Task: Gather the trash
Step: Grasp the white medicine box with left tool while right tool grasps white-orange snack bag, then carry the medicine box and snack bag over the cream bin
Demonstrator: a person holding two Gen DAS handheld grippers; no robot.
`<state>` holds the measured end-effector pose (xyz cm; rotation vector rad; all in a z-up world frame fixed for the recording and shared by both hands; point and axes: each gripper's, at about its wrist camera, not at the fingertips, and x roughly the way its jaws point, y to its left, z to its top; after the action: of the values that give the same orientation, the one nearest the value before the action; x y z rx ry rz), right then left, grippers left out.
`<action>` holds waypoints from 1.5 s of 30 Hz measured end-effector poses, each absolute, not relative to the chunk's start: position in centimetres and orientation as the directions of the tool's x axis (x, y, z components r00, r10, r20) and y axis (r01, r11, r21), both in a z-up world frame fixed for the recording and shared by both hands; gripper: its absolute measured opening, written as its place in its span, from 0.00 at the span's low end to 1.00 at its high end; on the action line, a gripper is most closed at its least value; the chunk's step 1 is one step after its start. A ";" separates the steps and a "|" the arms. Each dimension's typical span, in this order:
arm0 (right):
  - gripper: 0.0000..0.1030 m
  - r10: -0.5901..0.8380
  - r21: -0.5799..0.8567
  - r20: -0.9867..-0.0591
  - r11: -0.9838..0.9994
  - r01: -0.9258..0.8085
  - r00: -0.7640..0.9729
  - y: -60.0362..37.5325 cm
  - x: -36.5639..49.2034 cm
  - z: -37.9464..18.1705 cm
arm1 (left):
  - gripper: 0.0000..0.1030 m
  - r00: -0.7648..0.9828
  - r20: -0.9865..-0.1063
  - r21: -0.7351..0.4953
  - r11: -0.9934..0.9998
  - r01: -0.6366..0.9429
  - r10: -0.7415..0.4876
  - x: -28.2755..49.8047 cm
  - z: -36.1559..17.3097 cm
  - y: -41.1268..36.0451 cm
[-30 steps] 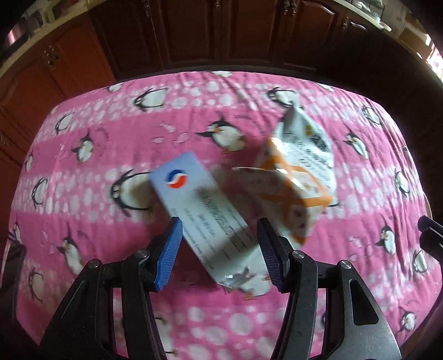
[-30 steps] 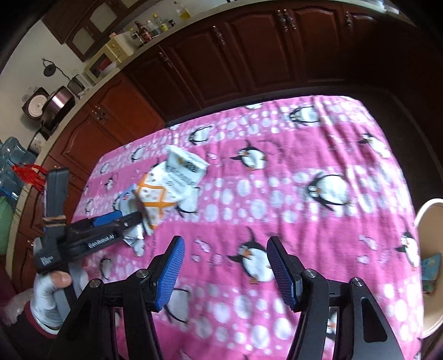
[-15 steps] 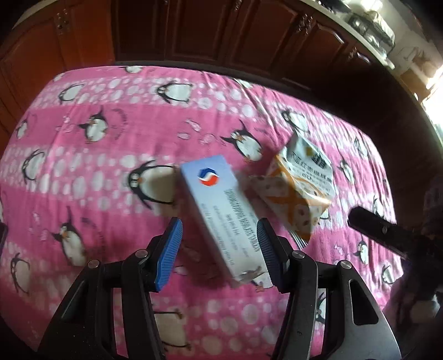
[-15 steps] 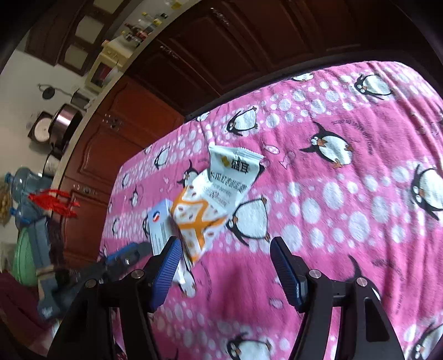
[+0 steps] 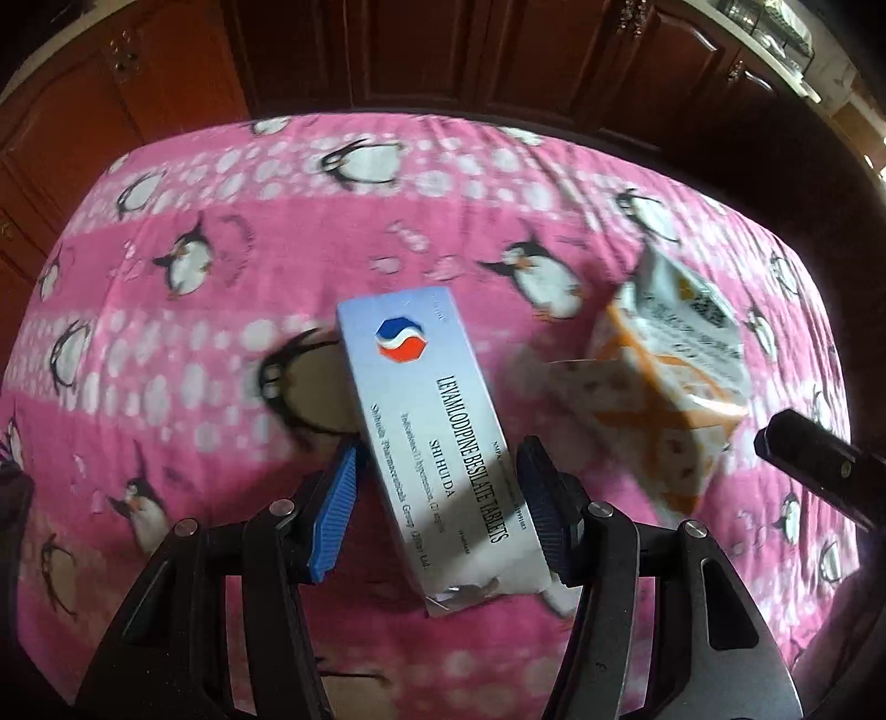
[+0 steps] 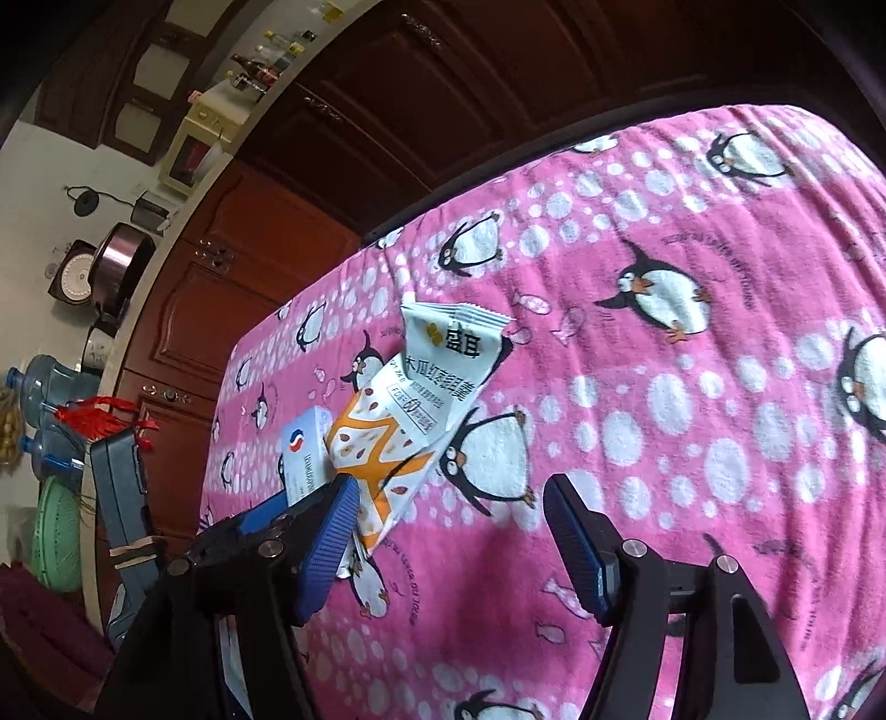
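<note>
A pale blue tablet box lies on the pink penguin tablecloth. My left gripper is open, its jaws on either side of the box's near half. A white and orange snack wrapper lies just right of the box. In the right wrist view my right gripper is open, low over the cloth, with the wrapper ahead and left of it, next to its left finger. The box shows there behind the wrapper, with the left gripper at it.
Dark wooden cabinets stand beyond the table's far edge. The right gripper's tip pokes in from the right in the left wrist view. A counter with bottles, a pot and water jugs lie to the far left.
My left gripper has moved forward so the box now sits deeper between its jaws. My right gripper has swung left and closer to the wrapper.
</note>
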<state>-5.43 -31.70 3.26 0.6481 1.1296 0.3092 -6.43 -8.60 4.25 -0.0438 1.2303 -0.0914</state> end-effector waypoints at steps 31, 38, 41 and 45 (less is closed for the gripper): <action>0.10 0.536 0.582 -0.694 0.811 -0.064 0.480 -34.4 -10.7 7.5 | 0.43 0.411 -0.891 -0.147 0.978 0.146 -0.195 -11.9 7.6 -10.5; 0.10 0.501 0.574 -0.685 0.818 -0.031 0.529 -37.9 -13.8 8.7 | 0.43 0.436 -0.872 -0.122 0.961 0.247 -0.222 -13.2 9.2 -15.6; 0.10 0.483 0.576 -0.676 0.817 -0.009 0.556 -39.7 -15.1 9.4 | 0.43 0.436 -0.868 -0.117 0.950 0.289 -0.239 -13.6 9.7 -17.8; 0.10 0.453 0.577 -0.667 0.816 0.025 0.592 -42.4 -17.0 10.1 | 0.43 0.436 -0.862 -0.109 0.934 0.341 -0.260 -14.1 10.3 -20.9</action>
<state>-17.00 -42.40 10.12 0.5804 0.9140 0.2657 -14.11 -20.89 10.32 0.0859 1.0553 -0.3742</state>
